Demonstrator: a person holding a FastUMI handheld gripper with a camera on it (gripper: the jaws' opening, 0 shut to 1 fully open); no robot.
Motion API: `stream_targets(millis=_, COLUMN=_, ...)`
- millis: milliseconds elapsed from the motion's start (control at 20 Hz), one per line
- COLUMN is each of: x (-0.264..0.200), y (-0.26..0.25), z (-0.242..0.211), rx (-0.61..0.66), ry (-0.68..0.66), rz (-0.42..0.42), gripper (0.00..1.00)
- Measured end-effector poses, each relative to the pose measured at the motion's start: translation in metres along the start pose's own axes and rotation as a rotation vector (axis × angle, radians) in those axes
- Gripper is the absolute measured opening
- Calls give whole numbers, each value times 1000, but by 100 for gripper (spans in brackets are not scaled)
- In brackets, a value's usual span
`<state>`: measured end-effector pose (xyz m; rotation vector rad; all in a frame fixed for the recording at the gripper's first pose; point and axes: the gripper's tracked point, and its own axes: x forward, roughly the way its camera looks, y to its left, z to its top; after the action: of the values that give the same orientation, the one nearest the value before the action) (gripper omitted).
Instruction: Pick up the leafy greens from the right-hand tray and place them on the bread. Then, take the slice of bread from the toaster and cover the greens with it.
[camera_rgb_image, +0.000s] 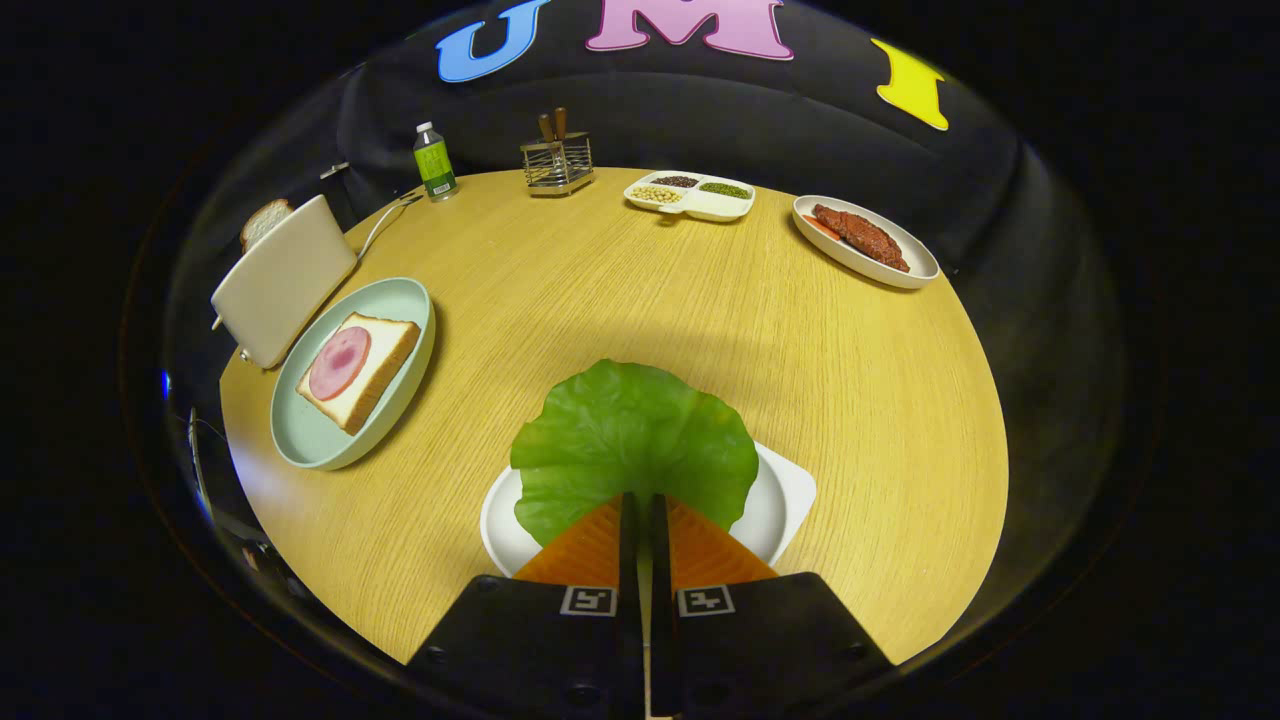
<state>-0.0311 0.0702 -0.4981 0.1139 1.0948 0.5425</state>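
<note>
place: recording booth (kitchen-style) | cues: black cloth wall (700, 120), round wooden table (620, 290), toaster (283, 280)

leafy greens (634, 445) bright green | tray (785, 495) white | plate (300, 440) pale mint | fingers (590, 550) orange, perhaps ribbed

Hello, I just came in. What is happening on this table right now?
A hand-held gripper has its two fingers closed on the edge of a green lettuce leaf, just above a white tray. The bread with ham waits on a pale green plate, and another slice sits in the toaster.
</note>
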Motion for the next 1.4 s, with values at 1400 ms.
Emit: stream_targets(millis=1400, x=-35, y=243, z=116, rx=-165, ry=-171, rz=272, gripper=7)
